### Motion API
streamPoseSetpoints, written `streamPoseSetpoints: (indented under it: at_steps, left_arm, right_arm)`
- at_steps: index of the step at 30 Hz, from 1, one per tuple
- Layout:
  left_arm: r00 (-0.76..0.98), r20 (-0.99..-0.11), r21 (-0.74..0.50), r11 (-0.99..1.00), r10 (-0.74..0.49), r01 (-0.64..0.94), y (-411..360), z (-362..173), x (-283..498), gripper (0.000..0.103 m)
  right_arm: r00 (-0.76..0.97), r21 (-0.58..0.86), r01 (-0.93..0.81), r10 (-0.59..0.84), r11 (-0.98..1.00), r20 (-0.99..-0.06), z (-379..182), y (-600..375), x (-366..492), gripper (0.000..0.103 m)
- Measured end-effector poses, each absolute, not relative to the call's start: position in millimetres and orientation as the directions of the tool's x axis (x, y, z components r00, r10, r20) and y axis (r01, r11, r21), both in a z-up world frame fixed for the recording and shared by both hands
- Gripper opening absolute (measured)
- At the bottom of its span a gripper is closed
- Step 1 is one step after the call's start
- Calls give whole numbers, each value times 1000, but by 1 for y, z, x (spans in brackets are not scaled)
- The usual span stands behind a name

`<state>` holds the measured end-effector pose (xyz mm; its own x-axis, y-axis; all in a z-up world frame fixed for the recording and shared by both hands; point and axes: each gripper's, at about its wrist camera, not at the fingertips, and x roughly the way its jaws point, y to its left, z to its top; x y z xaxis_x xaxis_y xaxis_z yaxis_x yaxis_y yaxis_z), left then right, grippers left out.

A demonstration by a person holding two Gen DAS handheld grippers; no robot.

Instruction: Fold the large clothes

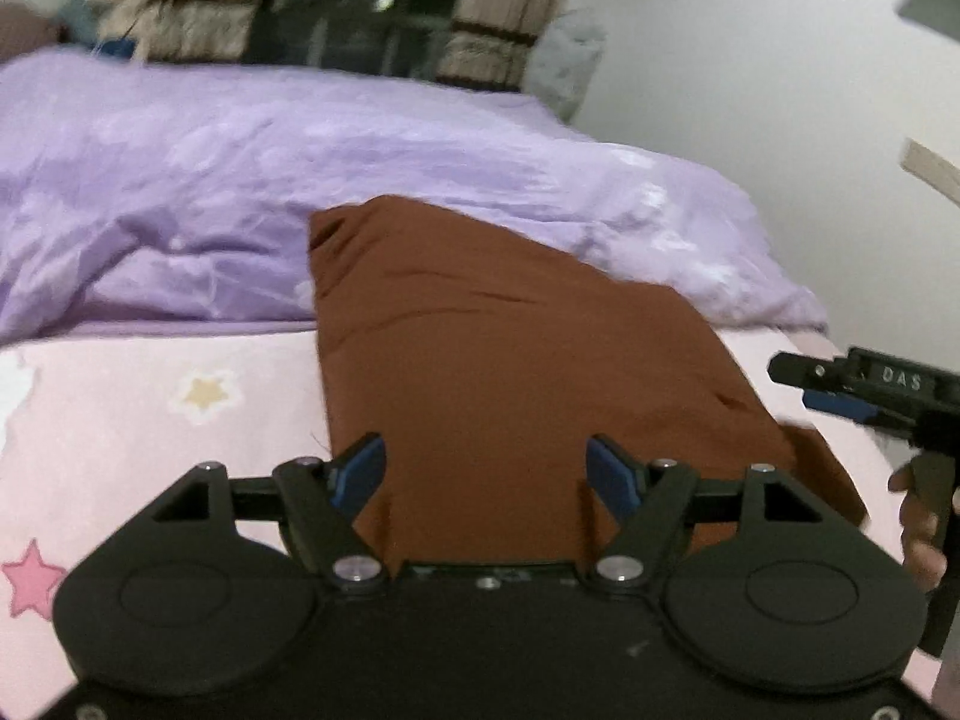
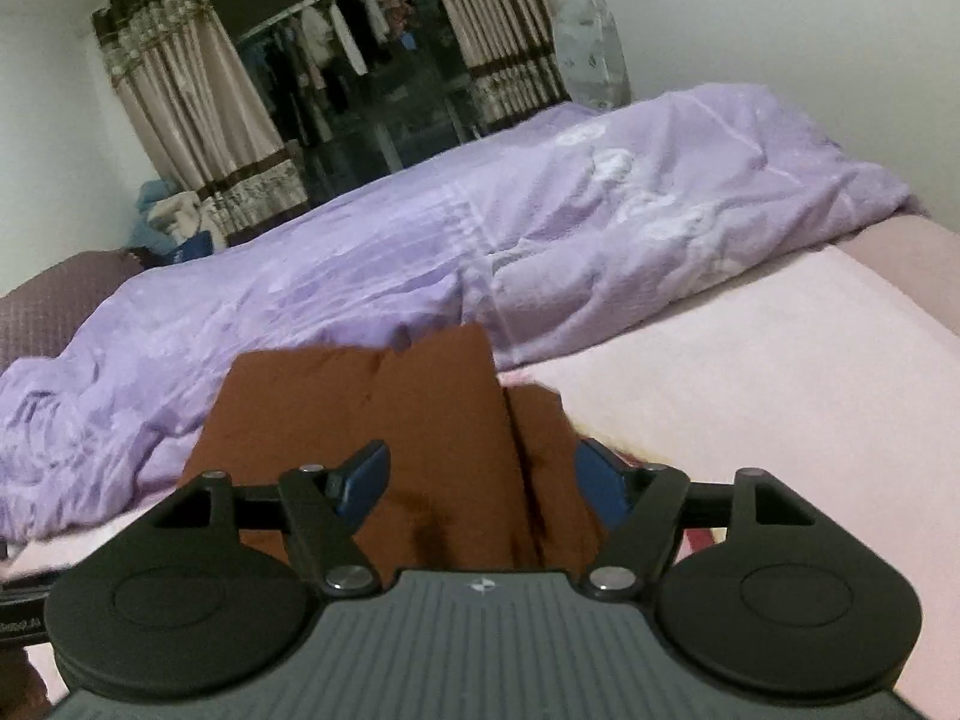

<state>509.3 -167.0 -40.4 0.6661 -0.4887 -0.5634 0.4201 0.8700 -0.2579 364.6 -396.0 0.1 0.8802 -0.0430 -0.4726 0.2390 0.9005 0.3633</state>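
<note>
Folded brown garment [image 1: 504, 372] lies on pink bed sheet [image 1: 180, 420] beside purple duvet [image 1: 240, 168]; left gripper [image 1: 486, 471] and right gripper [image 2: 480, 474] over it, fingers spread, gripping nothing.

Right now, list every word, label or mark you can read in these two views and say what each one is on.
"DAS": white letters on the black body of the right gripper, seen at the right edge of the left wrist view.
A few pale characters on a black part at the far left edge of the right wrist view: too small and blurred to read.
A small round emblem on the grey ribbed housing in the right wrist view: a symbol, no letters.
Nothing else carries text.
</note>
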Motion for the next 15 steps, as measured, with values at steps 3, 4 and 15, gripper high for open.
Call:
streamPoseSetpoints:
  at_steps: [3, 4, 15]
  left_arm:
    - [649, -581, -303, 871, -491, 388, -168, -50, 529, 71]
    - [643, -581, -314, 867, -499, 388, -169, -54, 532, 72]
    - [648, -546, -270, 843, -532, 465, -191, -52, 519, 72]
  right_arm:
    - [842, 389, 246, 3, 888, -540, -12, -404, 401, 83]
    - [826, 395, 248, 20, 885, -564, -20, -404, 410, 82]
    - [855, 449, 261, 10, 854, -518, -27, -409, 384, 5]
